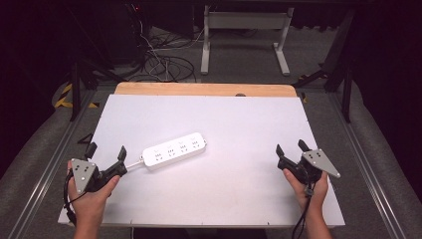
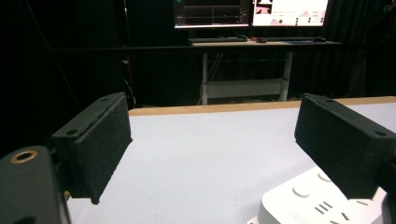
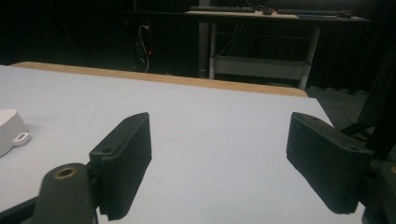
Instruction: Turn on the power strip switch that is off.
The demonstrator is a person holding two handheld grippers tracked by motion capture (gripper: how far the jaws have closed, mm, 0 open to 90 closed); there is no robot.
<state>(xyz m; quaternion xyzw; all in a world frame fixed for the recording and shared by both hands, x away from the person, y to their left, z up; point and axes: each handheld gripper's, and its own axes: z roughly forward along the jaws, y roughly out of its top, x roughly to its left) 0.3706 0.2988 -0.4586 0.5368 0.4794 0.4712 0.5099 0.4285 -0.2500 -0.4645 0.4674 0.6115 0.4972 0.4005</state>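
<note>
The left tool (image 1: 106, 151), lower left of the high view, gapes wide just beside the strip (image 1: 174, 150) at centre-left of the desk (image 1: 249, 119). The right tool (image 1: 290, 148), lower right, gapes wide, holding nothing.

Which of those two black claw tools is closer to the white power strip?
The left gripper: one open jaw almost meets the power strip at its cord end. The right gripper hangs well off to the side.

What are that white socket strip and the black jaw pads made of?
The power strip looks like smooth, slightly glossy white plastic, with moulded rounded corners. The left gripper pads look like matt black foam or rubber, going by their grainy, dull surface; which one is unclear.
</note>
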